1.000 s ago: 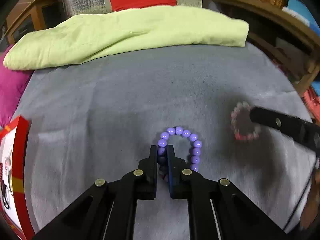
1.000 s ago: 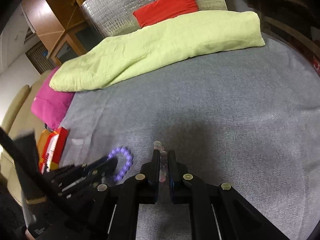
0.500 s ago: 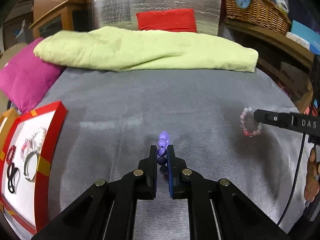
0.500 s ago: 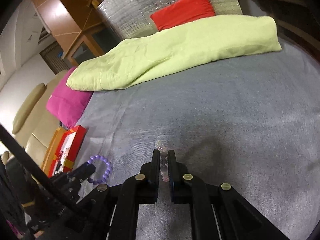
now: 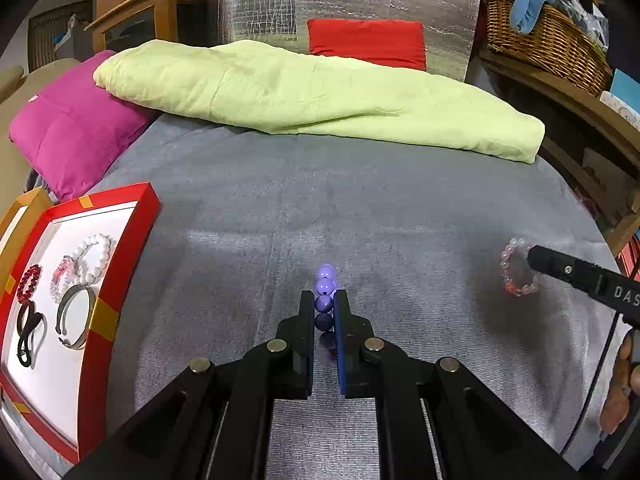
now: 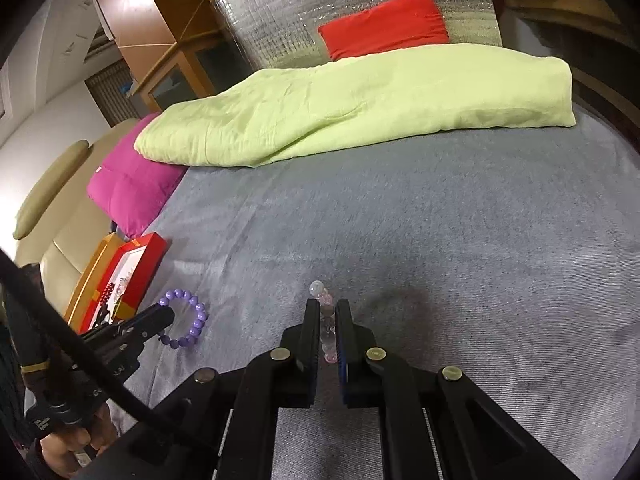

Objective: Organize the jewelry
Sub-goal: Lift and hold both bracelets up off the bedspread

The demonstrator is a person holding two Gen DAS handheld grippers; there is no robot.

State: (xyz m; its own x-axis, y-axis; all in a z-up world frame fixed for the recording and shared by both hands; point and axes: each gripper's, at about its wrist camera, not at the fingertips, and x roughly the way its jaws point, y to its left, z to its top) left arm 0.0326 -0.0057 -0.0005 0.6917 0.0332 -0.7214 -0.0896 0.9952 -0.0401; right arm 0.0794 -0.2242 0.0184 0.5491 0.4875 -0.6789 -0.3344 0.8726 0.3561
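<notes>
Left wrist view first: my left gripper (image 5: 324,304) has its fingers clamped on the purple bead bracelet (image 5: 325,300), which I see edge-on, a column of beads standing between the two pads with the top beads poking past the fingertips. Just beyond the tips lies bare grey blanket (image 5: 360,208). Off to the left of the fingers sits the red-framed tray (image 5: 132,216), its white floor carrying a white pearl bracelet (image 5: 94,258), a small pink piece (image 5: 60,278), a red bead bracelet (image 5: 28,284), a metal bangle (image 5: 74,320) and a black looped band (image 5: 28,334). Far ahead of the tips a folded lime-green quilt (image 5: 320,96) lies across the blanket, with a magenta cushion (image 5: 72,136) to its left and a red cushion (image 5: 366,42) against a silver foil panel (image 5: 348,4) behind. A wicker basket (image 5: 548,44) stands up to the right.

From the right wrist view, my right gripper (image 6: 328,312) is closed on the pink and clear bead bracelet (image 6: 325,320), also edge-on between the pads, held above the blanket. To the left of these fingers I see the left gripper carrying the purple loop, with the tray beyond it.
</notes>
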